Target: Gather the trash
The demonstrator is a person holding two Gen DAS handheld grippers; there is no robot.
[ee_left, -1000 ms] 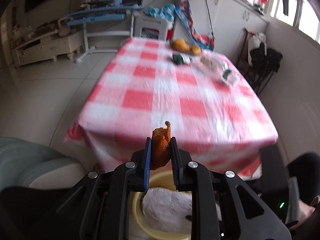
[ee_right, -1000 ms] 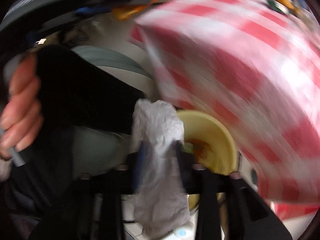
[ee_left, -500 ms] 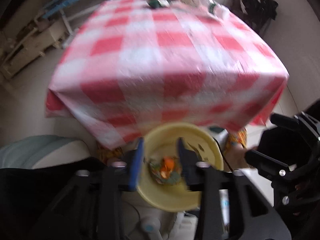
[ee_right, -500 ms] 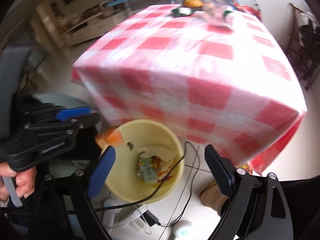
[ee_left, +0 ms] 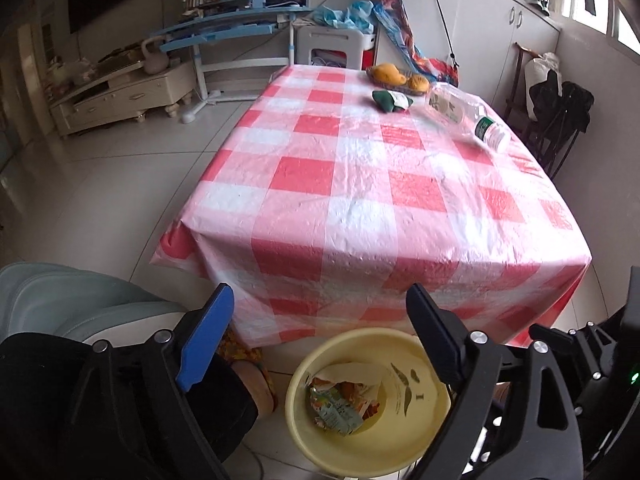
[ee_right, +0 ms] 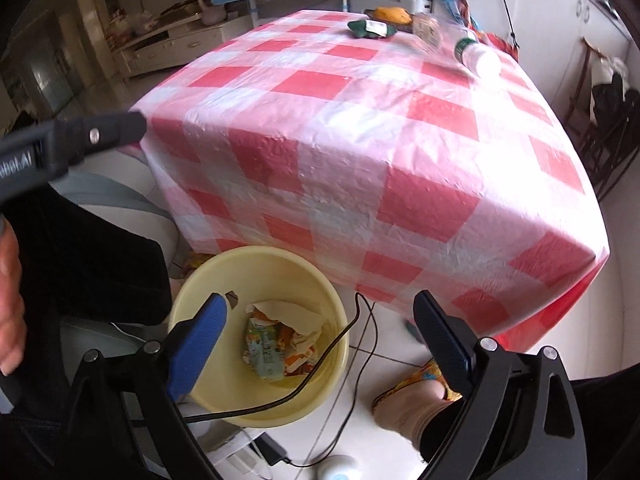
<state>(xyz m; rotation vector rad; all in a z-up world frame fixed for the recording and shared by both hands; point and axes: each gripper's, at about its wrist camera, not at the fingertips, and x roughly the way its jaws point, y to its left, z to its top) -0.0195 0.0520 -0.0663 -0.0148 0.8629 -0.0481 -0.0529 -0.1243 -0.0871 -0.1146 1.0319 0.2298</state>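
Note:
A yellow bin point(ee_left: 304, 432) stands on the floor at the near edge of the red-and-white checked table point(ee_left: 360, 184). Crumpled wrappers, paper and peel point(ee_left: 336, 400) lie inside it. My left gripper point(ee_left: 320, 296) hangs above the bin, its jaws opening with nothing between them. My right gripper point(ee_right: 320, 300) is open and empty over the same bin point(ee_right: 188, 280) and its trash point(ee_right: 276, 344). At the table's far end lie a clear plastic bottle point(ee_left: 460, 114), a green wrapper point(ee_left: 390, 100) and yellow fruit point(ee_left: 390, 74).
A black cable point(ee_right: 320, 360) crosses the bin's rim. A person's slippered foot point(ee_right: 416, 396) rests right of the bin. A grey-green seat point(ee_left: 60, 300) is at the left. A dark chair with clothes point(ee_left: 560, 120) stands beside the table's far right.
The left gripper let go of the orange peel and the right one of the white tissue; both dropped into the bin. Both pairs of jaws have spread wide.

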